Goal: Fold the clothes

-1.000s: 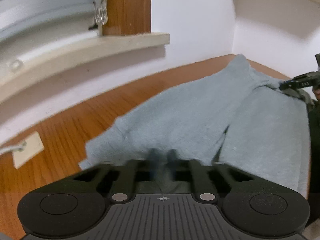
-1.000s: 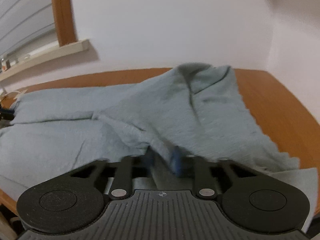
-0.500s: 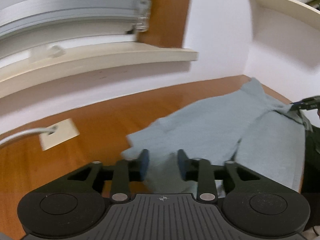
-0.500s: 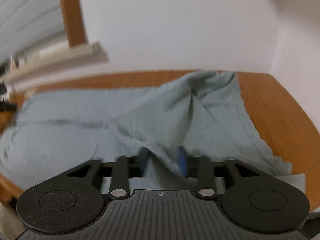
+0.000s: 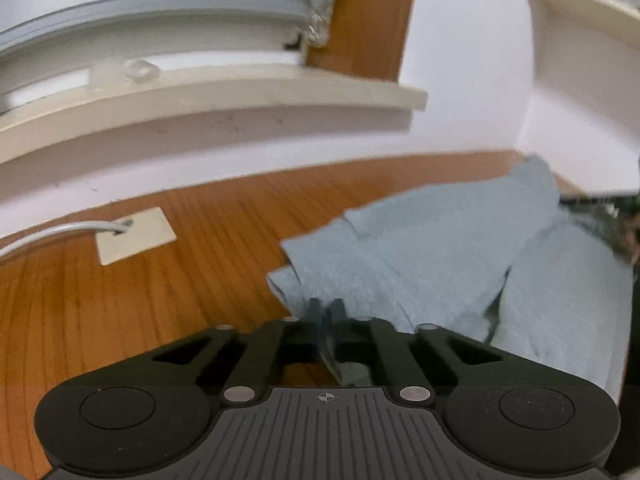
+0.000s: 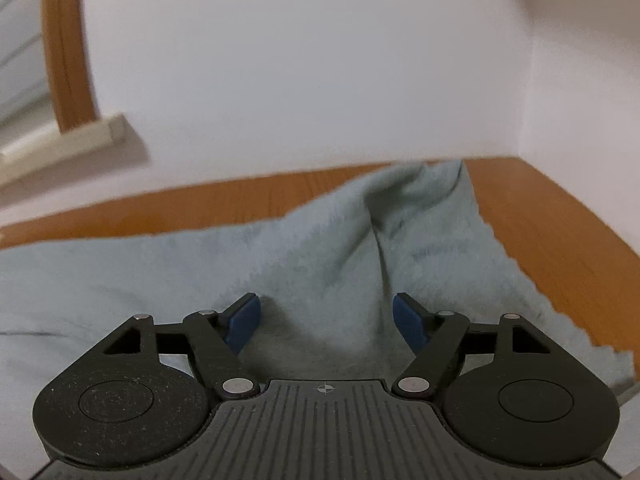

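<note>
A light blue-grey fleece garment [image 5: 420, 248] lies spread on the wooden table [image 5: 160, 300], its near left corner folded over. My left gripper [image 5: 326, 312] is shut on that corner's edge, and a scrap of the cloth shows between and under the fingers. In the right wrist view the garment [image 6: 340, 248] rises to a ridge toward the far corner. My right gripper [image 6: 326, 316] hangs low over it, its jaws opening wide. The blue pads [image 6: 242, 322] stand apart from the cloth that lies between them.
A white plate with a grey cable [image 5: 136, 234] lies on the table to the left. A window sill [image 5: 200, 96] and blinds run along the far wall. White walls close the table's far right corner [image 6: 528, 152]. Bare wood [image 6: 560, 232] shows right of the garment.
The left gripper opened, shifted left along the cloth's edge and shut again on the corner. The right gripper let go of the fold it pinched, and its jaws have spread wide.
</note>
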Action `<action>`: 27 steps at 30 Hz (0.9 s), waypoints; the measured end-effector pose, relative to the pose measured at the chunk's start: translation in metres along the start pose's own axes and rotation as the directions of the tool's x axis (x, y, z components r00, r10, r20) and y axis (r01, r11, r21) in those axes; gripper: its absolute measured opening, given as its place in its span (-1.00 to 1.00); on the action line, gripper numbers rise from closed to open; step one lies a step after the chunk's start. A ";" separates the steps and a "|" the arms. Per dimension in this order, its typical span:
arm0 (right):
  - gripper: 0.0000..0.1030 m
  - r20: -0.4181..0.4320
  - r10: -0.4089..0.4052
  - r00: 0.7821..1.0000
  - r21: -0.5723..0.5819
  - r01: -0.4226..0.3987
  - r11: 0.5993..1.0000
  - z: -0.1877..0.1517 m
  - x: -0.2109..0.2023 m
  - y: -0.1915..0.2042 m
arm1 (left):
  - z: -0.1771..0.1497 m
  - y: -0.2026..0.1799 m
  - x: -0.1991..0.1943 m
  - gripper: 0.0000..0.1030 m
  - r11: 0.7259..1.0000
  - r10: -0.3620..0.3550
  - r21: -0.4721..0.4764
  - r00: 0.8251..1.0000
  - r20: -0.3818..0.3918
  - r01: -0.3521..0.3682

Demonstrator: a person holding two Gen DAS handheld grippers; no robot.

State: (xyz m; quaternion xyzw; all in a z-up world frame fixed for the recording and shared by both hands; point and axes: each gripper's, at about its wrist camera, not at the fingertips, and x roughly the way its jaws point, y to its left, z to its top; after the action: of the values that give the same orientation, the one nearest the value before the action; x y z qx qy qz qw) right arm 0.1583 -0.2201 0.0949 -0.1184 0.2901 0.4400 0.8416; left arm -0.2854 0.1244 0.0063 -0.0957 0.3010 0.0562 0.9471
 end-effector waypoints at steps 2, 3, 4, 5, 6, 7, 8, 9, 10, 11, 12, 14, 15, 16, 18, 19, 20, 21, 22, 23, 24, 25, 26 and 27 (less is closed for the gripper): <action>0.59 0.000 -0.005 1.000 0.011 0.005 1.000 -0.006 0.005 -0.003 | 0.001 0.005 -0.009 -0.96 1.000 -0.012 -0.015 1.000 0.012 0.012; 0.60 0.007 -0.002 1.000 0.021 0.002 1.000 -0.007 0.006 -0.004 | 0.002 0.007 -0.014 -0.96 1.000 -0.019 -0.021 1.000 0.015 0.019; 0.61 0.014 0.001 1.000 0.030 -0.002 1.000 -0.009 0.007 -0.006 | 0.003 0.010 -0.018 -1.00 0.999 -0.026 -0.028 1.000 0.018 0.027; 0.61 0.016 0.001 1.000 0.030 -0.001 1.000 -0.010 0.007 -0.006 | 0.003 0.011 -0.020 -1.00 0.999 -0.022 -0.028 1.000 0.014 0.023; 0.61 0.016 -0.001 1.000 0.026 0.001 1.000 -0.011 0.007 -0.005 | 0.004 0.011 -0.018 -1.00 0.999 -0.031 -0.024 1.000 -0.004 0.030; 0.61 0.017 -0.003 1.000 0.023 0.003 1.000 -0.011 0.007 -0.004 | 0.005 0.011 -0.015 -1.00 0.999 -0.048 -0.022 0.998 -0.028 0.048; 0.61 0.019 -0.004 1.000 0.023 0.003 1.000 -0.012 0.007 -0.003 | 0.006 0.010 -0.012 -0.96 0.998 -0.051 -0.025 0.998 -0.037 0.050; 0.61 0.020 -0.003 1.000 0.024 0.002 1.000 -0.012 0.006 -0.003 | 0.008 0.010 -0.010 -0.94 0.999 -0.041 -0.034 0.999 -0.036 0.040; 0.62 0.021 -0.002 1.000 0.024 0.002 1.000 -0.012 0.006 -0.004 | 0.011 0.010 -0.006 -0.81 0.998 -0.029 -0.048 0.999 -0.038 0.027; 0.62 0.023 -0.001 1.000 0.027 0.000 1.000 -0.013 0.006 -0.004 | 0.014 0.012 -0.002 -0.54 0.998 -0.020 -0.068 0.999 -0.041 0.018; 0.62 0.025 0.002 1.000 0.030 -0.002 1.000 -0.013 0.005 -0.004 | 0.017 0.015 0.004 -0.39 0.996 -0.010 -0.093 0.999 -0.042 0.006; 0.62 0.027 0.005 1.000 0.034 -0.006 0.999 -0.013 0.005 -0.005 | 0.024 0.021 0.016 -0.16 0.991 0.002 -0.133 0.999 -0.046 -0.008; 0.62 0.028 0.005 1.000 0.036 -0.006 0.999 -0.013 0.005 -0.005 | 0.027 0.024 0.022 -0.16 0.988 0.006 -0.152 0.999 -0.049 -0.014; 0.62 0.029 0.006 1.000 0.038 -0.007 0.999 -0.013 0.005 -0.006 | 0.030 0.026 0.029 -0.16 0.984 -0.005 -0.177 0.998 -0.056 -0.005; 0.62 0.031 0.006 1.000 0.041 -0.008 0.999 -0.012 0.005 -0.006 | 0.035 0.031 0.040 -0.14 0.974 -0.033 -0.226 0.997 -0.064 0.018; 0.62 0.031 0.006 0.999 0.042 -0.007 0.999 -0.012 0.004 -0.006 | 0.036 0.032 0.044 -0.14 0.969 -0.048 -0.245 0.997 -0.065 0.030; 0.62 0.032 0.006 0.999 0.042 -0.007 0.999 -0.012 0.004 -0.006 | 0.038 0.034 0.048 -0.14 0.965 -0.063 -0.257 0.996 -0.066 0.044; 0.62 0.032 0.006 0.999 0.044 -0.007 0.999 -0.012 0.004 -0.005 | 0.038 0.035 0.051 -0.14 0.962 -0.075 -0.266 0.995 -0.068 0.054; 0.62 0.033 0.006 0.999 0.045 -0.008 0.999 -0.013 0.004 -0.005 | 0.039 0.036 0.055 -0.14 0.960 -0.081 -0.274 0.994 -0.075 0.058; 0.62 0.034 0.007 0.999 0.047 -0.009 0.999 -0.013 0.004 -0.005 | 0.040 0.037 0.057 -0.14 0.958 -0.084 -0.280 0.994 -0.074 0.060; 0.62 0.035 0.008 0.999 0.048 -0.009 0.999 -0.013 0.005 -0.006 | 0.041 0.038 0.058 -0.14 0.955 -0.084 -0.289 0.994 -0.072 0.060; 0.62 0.035 0.008 0.999 0.049 -0.010 0.999 -0.013 0.005 -0.006 | 0.042 0.041 0.059 -0.14 0.951 -0.085 -0.304 0.994 -0.073 0.059; 0.62 0.036 0.009 0.999 0.051 -0.011 0.999 -0.013 0.005 -0.006 | 0.043 0.043 0.059 -0.14 0.946 -0.086 -0.320 0.993 -0.074 0.058; 0.62 0.037 0.009 0.999 0.052 -0.011 0.999 -0.013 0.005 -0.006 | 0.043 0.044 0.060 -0.14 0.941 -0.092 -0.331 0.993 -0.075 0.062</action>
State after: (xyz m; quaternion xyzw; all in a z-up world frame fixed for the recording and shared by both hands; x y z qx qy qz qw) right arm 0.1603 -0.2266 0.0814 -0.0870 0.2865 0.4388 0.8472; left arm -0.2200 0.1798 -0.0003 -0.2663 0.3256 0.0640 0.9050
